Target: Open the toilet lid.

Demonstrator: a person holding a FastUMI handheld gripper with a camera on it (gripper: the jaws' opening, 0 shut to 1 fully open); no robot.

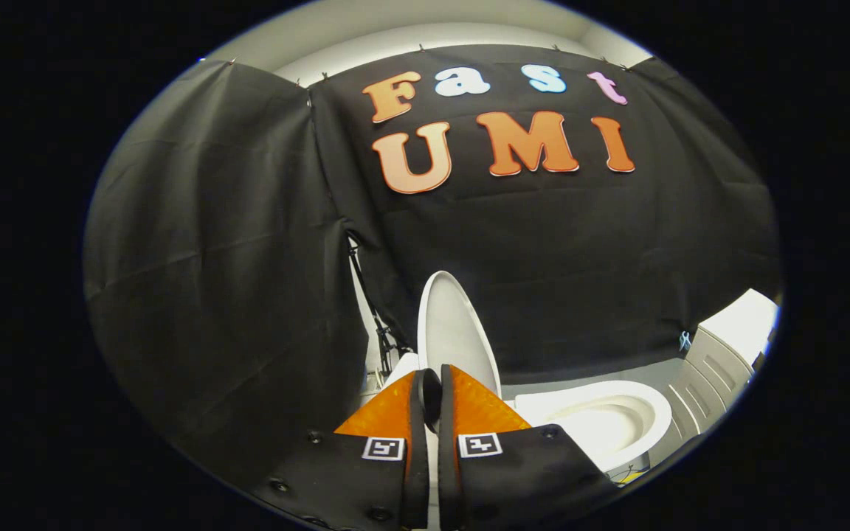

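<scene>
With the claw [429, 402] at lower centre pinching the edge of the toilet lid [454, 332] between its orange fingers [480, 409], keep the grip firm until the lid rests against the black cloth wall [580, 258]. Release gently; the bowl [609, 420], lower right, lies uncovered.

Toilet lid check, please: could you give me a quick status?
Gripper nearly shut, fingers at the lid's edge. Lid up, standing upright. Bowl open. Nothing in the way.

Black cloth wall [558, 243]; white cabinet [720, 361], perhaps panelled
</scene>
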